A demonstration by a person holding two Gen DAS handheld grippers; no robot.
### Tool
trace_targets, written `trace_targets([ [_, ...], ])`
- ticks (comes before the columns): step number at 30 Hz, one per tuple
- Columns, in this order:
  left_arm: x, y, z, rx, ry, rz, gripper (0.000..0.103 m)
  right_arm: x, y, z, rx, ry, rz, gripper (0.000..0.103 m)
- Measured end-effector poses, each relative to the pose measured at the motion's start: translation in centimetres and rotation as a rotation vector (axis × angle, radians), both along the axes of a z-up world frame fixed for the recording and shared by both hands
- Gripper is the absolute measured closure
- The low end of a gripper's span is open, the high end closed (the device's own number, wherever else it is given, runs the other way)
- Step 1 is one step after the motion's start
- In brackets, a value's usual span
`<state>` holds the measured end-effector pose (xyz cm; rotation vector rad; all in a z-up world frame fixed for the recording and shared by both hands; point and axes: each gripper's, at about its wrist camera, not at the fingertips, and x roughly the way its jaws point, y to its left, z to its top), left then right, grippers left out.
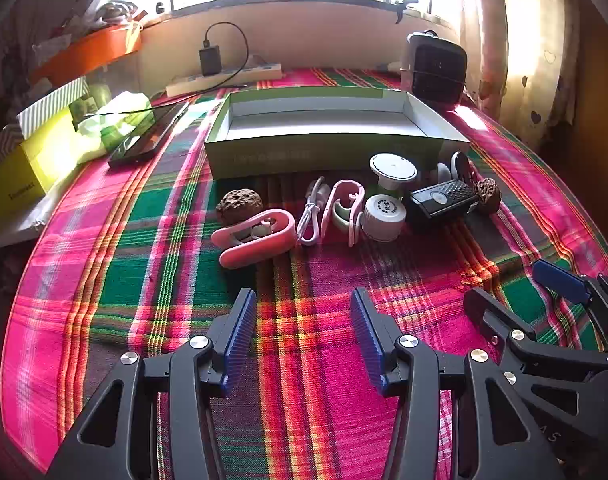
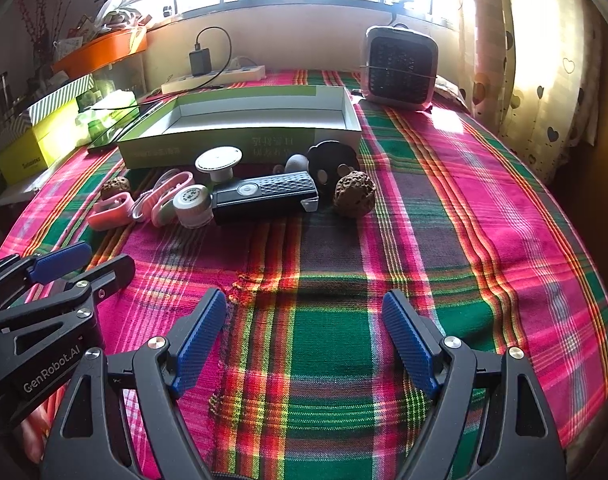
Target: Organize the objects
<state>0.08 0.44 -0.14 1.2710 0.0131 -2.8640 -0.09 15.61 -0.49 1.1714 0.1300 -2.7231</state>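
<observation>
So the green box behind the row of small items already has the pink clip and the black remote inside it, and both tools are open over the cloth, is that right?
Not quite. The green box is empty; the pink clip and black remote lie on the cloth in front of it, as the right wrist view shows. The left tool and right tool are indeed open over the cloth.
</observation>
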Motion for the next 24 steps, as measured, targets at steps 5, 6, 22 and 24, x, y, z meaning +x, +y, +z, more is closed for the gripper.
trace_targets([
  [5,-0.12,-0.04,0.1,-0.002,0.005,-0.009,0.056,0.08,-0.04,-0.04,0.0,0.005,0.003,0.022],
  [6,-0.17,-0.06,0.12,-0.001,0.004,-0.011,0.056,0.09,-0.05,-0.05,0.0,0.005,0.003,0.022],
  [22,-0.52,-0.33,0.19,-0.001,-0.012,-0.072,0.056,-0.34,0.43,-0.01,-0.003,-0.011,0.082,0.022],
  [24,-0.67,-0.59,0.21,0.007,-0.015,-0.093,0.056,-0.39,0.71,0.01,-0.012,-0.014,0.102,0.022],
])
